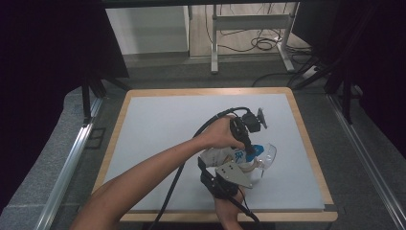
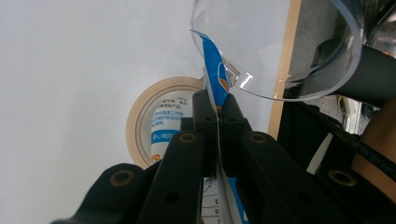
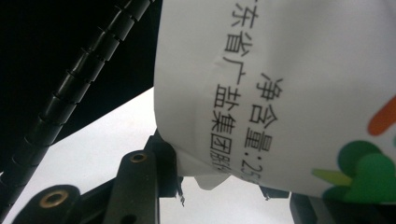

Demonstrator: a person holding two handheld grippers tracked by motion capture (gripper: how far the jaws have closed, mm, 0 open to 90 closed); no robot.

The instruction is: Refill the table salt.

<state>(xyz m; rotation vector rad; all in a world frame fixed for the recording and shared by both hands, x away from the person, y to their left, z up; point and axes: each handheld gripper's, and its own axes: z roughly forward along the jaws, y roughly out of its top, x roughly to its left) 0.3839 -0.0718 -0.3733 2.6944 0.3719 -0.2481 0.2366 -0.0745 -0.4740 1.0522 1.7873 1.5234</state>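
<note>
My left hand-held gripper (image 2: pixel 217 109) is clamped tight on the thin blue-and-white edge of the salt bag (image 1: pixel 221 155), holding it against the lip of the tilted clear plastic bowl (image 2: pixel 299 51). My right hand-held gripper (image 3: pixel 224 184) grips the bag's white printed body from below. Bag and bowl sit over the right-hand part of the table (image 1: pixel 158 124), with a tape roll (image 2: pixel 140 116) lying just beyond.
</note>
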